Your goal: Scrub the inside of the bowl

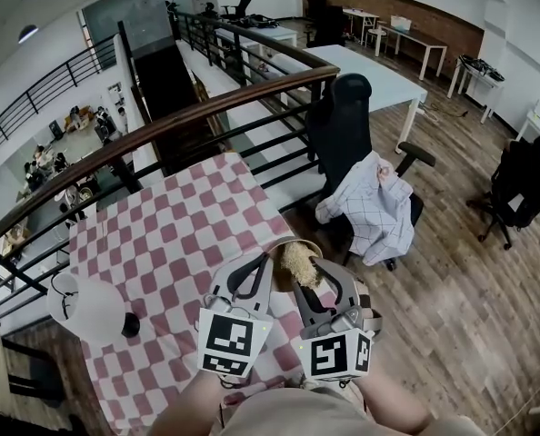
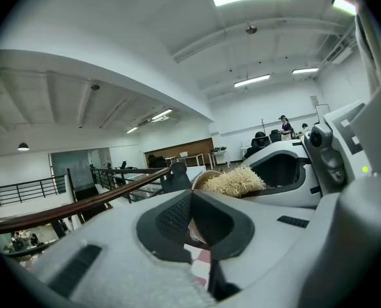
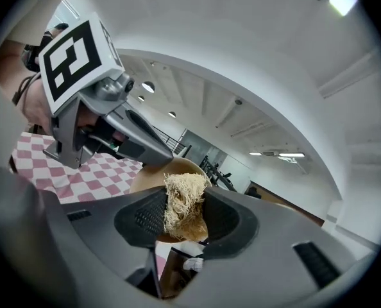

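the left claw (image 2: 192, 218) is clamped shut on the rim of the tan bowl (image 3: 149, 176), held up above the checked worktop's (image 1: 179, 234) near edge. the right claw (image 3: 181, 222) pinches a fibrous scrubber (image 3: 181, 197) inside the bowl. scrubbing seems under way, with no sign it is finished.

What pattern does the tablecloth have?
Red-and-white checks on the tablecloth, clearest in the head view.

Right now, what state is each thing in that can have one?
left tongs: shut on the rim of the bowl.
right tongs: shut on the scrubber.
bowl: held by its rim, tilted.
scrubber: clamped, at the bowl's mouth.
checked garment: draped over the chair.
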The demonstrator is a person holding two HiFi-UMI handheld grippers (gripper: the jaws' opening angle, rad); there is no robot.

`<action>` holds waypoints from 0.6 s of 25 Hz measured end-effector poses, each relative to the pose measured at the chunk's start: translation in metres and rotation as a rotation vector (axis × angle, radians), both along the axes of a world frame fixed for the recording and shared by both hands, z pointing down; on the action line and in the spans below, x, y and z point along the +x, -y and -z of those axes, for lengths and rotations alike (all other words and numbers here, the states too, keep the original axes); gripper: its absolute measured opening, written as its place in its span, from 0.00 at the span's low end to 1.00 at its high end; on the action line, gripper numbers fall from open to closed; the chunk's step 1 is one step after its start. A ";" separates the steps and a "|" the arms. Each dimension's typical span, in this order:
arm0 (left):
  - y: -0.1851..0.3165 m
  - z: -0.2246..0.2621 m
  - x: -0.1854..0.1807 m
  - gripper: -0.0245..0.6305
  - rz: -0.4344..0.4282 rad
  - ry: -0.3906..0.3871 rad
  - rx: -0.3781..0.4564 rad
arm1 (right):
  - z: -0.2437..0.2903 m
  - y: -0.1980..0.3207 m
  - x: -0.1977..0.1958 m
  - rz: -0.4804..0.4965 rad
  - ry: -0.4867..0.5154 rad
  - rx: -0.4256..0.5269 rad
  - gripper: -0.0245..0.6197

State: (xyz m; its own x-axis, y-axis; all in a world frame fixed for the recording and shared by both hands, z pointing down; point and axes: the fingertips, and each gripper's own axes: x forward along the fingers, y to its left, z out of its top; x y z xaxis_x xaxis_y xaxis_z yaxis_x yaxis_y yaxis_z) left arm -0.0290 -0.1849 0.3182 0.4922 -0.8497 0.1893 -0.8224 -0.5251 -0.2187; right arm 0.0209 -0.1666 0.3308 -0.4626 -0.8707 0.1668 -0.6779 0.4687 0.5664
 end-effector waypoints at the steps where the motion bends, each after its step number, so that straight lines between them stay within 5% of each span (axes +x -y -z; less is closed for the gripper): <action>1: 0.000 0.001 0.000 0.06 0.001 -0.002 0.003 | -0.002 -0.001 -0.001 0.003 -0.015 -0.004 0.27; 9: -0.005 -0.001 -0.003 0.06 0.011 -0.026 -0.008 | -0.025 -0.018 -0.018 0.062 -0.045 -0.075 0.27; 15: -0.008 -0.008 -0.013 0.06 0.027 -0.046 -0.048 | -0.027 -0.030 -0.043 0.161 0.055 -0.105 0.27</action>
State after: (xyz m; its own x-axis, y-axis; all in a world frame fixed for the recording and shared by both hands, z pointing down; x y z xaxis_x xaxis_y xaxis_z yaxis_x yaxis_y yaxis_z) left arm -0.0415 -0.1764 0.3262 0.4780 -0.8534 0.2079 -0.8453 -0.5112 -0.1550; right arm -0.0217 -0.1366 0.3579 -0.6056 -0.7637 0.2236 -0.6176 0.6283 0.4730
